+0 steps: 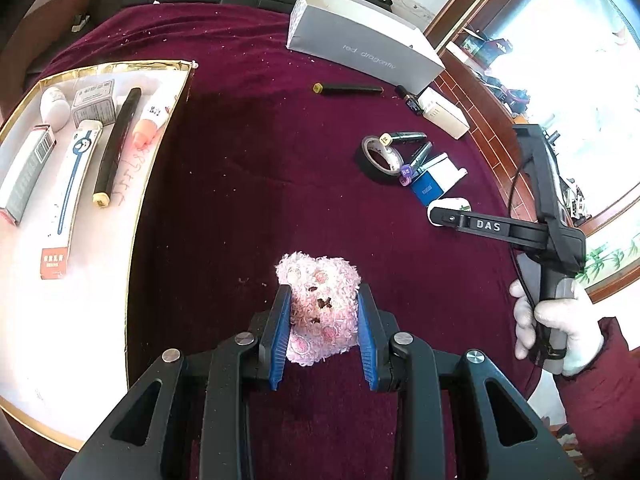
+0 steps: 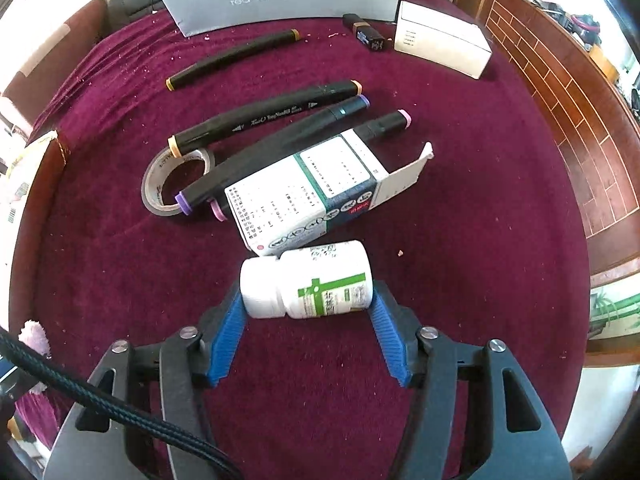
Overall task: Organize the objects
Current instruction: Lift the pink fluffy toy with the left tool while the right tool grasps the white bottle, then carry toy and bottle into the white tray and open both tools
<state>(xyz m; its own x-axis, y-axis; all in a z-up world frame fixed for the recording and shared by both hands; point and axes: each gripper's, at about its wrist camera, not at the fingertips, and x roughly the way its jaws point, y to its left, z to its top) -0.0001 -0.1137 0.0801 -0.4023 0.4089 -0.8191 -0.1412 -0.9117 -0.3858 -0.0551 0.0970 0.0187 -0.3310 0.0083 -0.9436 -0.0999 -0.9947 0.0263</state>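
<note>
Plush bear [image 1: 318, 304], pink, fuzzy: left wrist view, clamped between the blue pads of the left gripper [image 1: 323, 320] above the maroon cloth [image 1: 240, 184]. Left, a gold-rimmed white tray [image 1: 132, 184] holds tubes, small boxes and a black marker [image 1: 116, 144] laid side by side. Far centre, a grey shoebox [image 1: 360, 40]; near it a lone marker [image 1: 348, 89]. Right, a tape roll [image 1: 378, 156], more markers and a blue-and-white carton [image 1: 434, 180] in a cluster. Far right, a gloved hand [image 1: 556, 324] grips the right gripper's handle.

Pill bottle [image 2: 308, 286], white with green label: right wrist view, lying on its side on the cloth, cap to the left, between the right gripper [image 2: 308, 304] pads. Both pads sit at the bottle's ends; whether they press cannot be told. Just beyond, touching the bottle, the medicine carton [image 2: 304, 196], flap open. Farther, three markers [image 2: 264, 118] beside the tape roll [image 2: 176, 184]; a white box [image 2: 440, 40] far right.
</note>
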